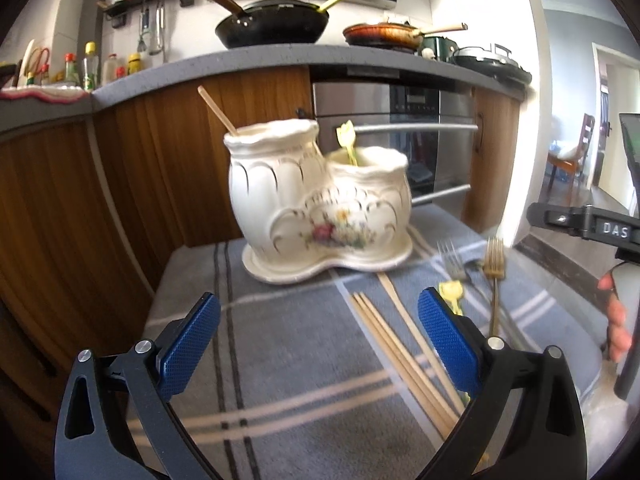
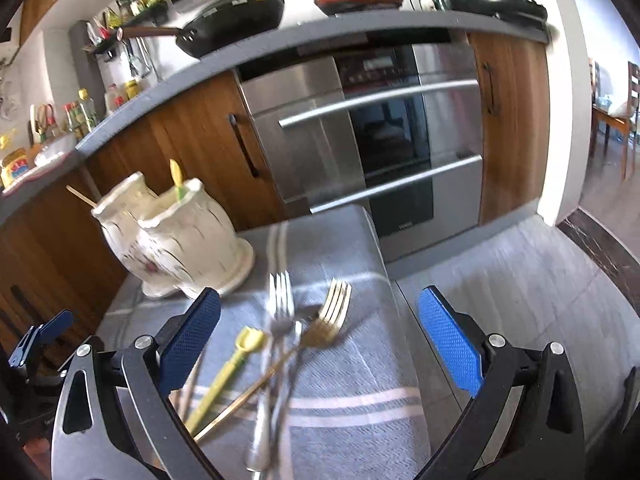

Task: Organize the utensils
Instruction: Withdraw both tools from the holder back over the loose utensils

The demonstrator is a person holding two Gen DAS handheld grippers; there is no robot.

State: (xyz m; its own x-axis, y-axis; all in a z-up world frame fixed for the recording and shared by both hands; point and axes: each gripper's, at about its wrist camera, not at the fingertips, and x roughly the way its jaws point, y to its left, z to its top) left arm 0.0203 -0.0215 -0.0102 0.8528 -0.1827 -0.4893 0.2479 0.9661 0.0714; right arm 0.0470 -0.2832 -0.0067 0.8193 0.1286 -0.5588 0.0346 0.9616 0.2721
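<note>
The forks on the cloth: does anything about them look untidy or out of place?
Yes. The gold fork lies slanted across the silver fork, beside a yellow-green utensil, all loose on the cloth, not in the ceramic holder.

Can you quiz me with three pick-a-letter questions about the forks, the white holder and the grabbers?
1. Where do the forks lie?
A in the holder
B on the grey cloth
C on the stove

2. What colour is the little spoon beside the forks?
A yellow
B red
C black

3. How is the right hand-held gripper?
A shut on a fork
B open, holding nothing
C shut on a chopstick

Answers:
1 B, the silver fork and gold fork rest on the cloth.
2 A, the spoon is yellow.
3 B, the right hand-held gripper has its jaws wide apart, with nothing held.
</note>
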